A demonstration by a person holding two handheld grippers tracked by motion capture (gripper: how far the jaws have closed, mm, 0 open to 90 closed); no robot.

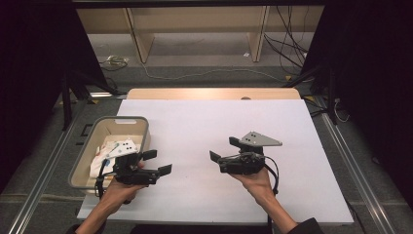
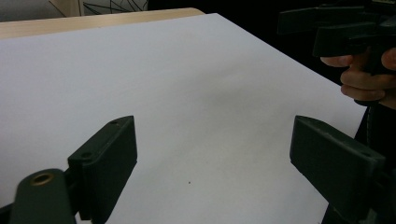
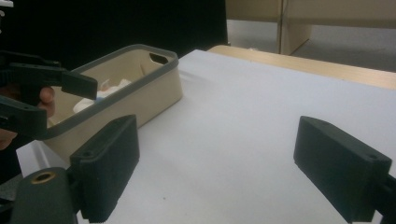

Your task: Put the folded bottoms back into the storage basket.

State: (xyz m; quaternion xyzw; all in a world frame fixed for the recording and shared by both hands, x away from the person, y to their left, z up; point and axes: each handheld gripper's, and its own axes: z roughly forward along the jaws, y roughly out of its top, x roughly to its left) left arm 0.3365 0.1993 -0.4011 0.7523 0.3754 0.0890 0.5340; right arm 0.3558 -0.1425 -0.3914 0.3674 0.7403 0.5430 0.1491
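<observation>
Bin (image 1: 92, 141), beige with a grey rim: sat at the left edge of the white sheet (image 1: 219, 122) that covered most of the bench (image 1: 209, 93). Held a loose heap of white items (image 1: 104, 155), too small to tell apart. Showed in the right gripper view with one long wall turned towards the camera and a handle slot in the far end wall.

Left gripper (image 1: 158, 162): held in the left hand (image 1: 122, 187) just beside the bin's near right corner, above the sheet, pointing to the person's right. Fingers (image 2: 109, 163) released, spread wide with bare white sheet between them, grasping nothing.

Right gripper (image 1: 224, 148): held in the right hand (image 1: 255, 180) right of the sheet's middle, well apart from the bin, pointing left towards the other gripper. Carried a grey three-cornered plate (image 1: 260, 139) on top. Fingers (image 3: 107, 163) likewise released and wide apart, with sheet alone in the gap.

Faced each other across an open stretch of sheet, apart and not touching. Appeared in each other's views: the right one at the upper right of the left gripper view, with fingertips of its hand curled round the grip; the left one at the left of the right gripper view, in front of the bin.

Beyond the bench: a pale wooden frame (image 1: 195, 24) and loose cables (image 1: 287, 44) on the grey floor (image 1: 204, 68).
</observation>
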